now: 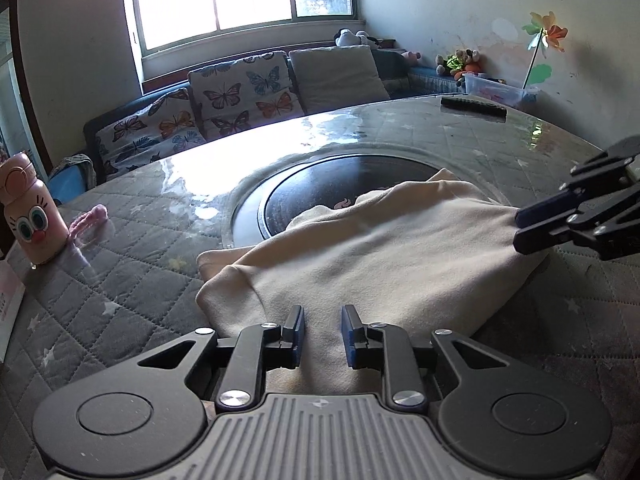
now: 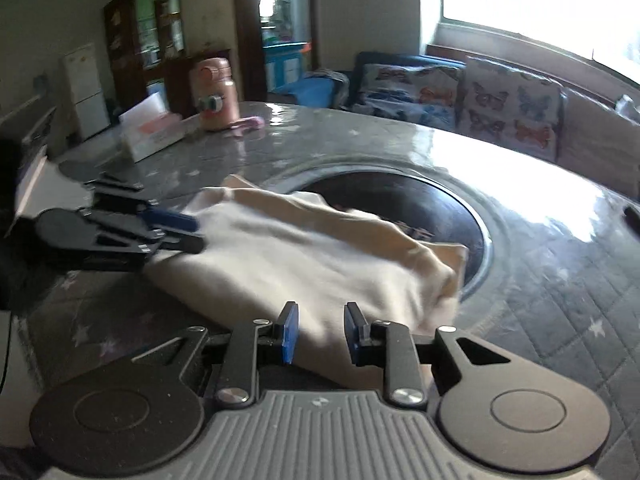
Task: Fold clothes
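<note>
A cream garment (image 1: 376, 256) lies folded into a thick bundle on the round table, partly over the dark centre disc (image 1: 320, 196). My left gripper (image 1: 322, 334) is open, its blue-padded fingers resting over the near edge of the cloth. My right gripper (image 1: 520, 228) comes in from the right at the bundle's far corner, jaws slightly apart. In the right wrist view the garment (image 2: 304, 260) lies ahead, my right gripper (image 2: 320, 334) is open over its near edge, and the left gripper (image 2: 188, 232) touches the cloth's left side.
A pink cartoon bottle (image 1: 30, 208) and a pink toy (image 1: 90, 220) stand at the table's left. A white box (image 2: 152, 132) sits by the bottle. A black remote (image 1: 474, 107) lies at the far right edge. A butterfly-print sofa (image 1: 208, 108) runs behind the table.
</note>
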